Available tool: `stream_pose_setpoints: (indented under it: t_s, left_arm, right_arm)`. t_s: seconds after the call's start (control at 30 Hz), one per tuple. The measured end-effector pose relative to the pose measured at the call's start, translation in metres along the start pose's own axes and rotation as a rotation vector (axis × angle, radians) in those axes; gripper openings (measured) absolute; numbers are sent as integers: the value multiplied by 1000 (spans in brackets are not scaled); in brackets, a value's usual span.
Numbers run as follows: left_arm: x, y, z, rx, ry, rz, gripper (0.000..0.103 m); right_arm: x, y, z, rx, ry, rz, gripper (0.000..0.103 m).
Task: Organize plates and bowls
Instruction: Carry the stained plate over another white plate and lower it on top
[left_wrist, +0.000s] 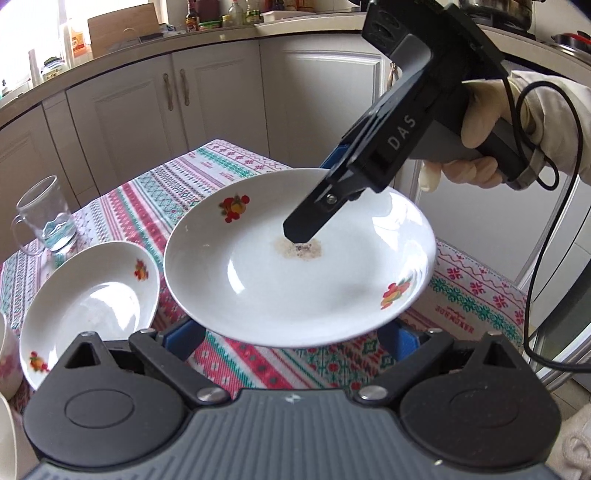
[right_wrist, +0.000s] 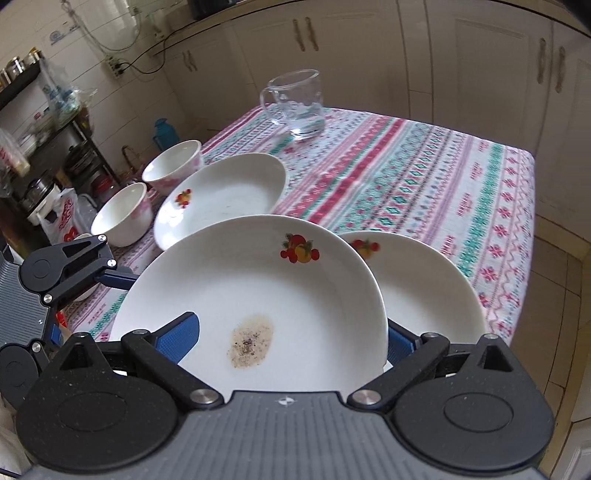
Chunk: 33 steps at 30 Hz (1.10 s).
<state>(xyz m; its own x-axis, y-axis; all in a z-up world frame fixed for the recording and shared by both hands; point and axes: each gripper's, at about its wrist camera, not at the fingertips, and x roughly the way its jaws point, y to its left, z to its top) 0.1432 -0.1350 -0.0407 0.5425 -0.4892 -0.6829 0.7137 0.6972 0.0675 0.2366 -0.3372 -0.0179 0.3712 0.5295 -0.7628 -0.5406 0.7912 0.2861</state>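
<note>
Right hand-held gripper (left_wrist: 303, 225): clamped on the far rim of the lifted plate (left_wrist: 295, 291), one finger on the inner face, the other beneath; gripped by a gloved hand (left_wrist: 480, 122).
Left hand-held gripper (left_wrist: 293, 341): fingers wide apart, holding nothing, just under the plate's near rim.
Lifted plate: white, fruit prints on the rim, clear of the bench (left_wrist: 229, 166) and tilted; brown speckled stain (left_wrist: 299, 251) in the well.
Other plates: one matching plate (left_wrist: 88, 295) flat on the bench to the left; from the right wrist view another (right_wrist: 424, 291) just beyond and right of the lifted one.
Bowls: two white ones (right_wrist: 173, 166) (right_wrist: 122, 214) side by side at the far left, near the left plate.
Glass mug (left_wrist: 44, 221): upright at the far left, a little water inside, well apart from the plates.
Handling: likely glazed ceramic, so stiff, fairly heavy, slick and easy to chip; a one-sided rim pinch probably prone to tipping.
Where to hold: on the rim, pads well over the lip, with support under the opposite rim.
Risk: rim knocking against another plate when stacked; better lowered flat and slowly.
</note>
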Motion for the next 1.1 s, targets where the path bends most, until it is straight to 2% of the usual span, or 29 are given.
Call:
stream_pose_setpoints:
  t_s: [0.27,1.1]
  left_arm:
    - [14,1,9,4,3,-5,99]
    - [34,2,17,60,16,3,99]
  right_arm:
    - [6,-21,-6,41,-3,-4,103]
    - [2,-32,-16,68,2,-50,103]
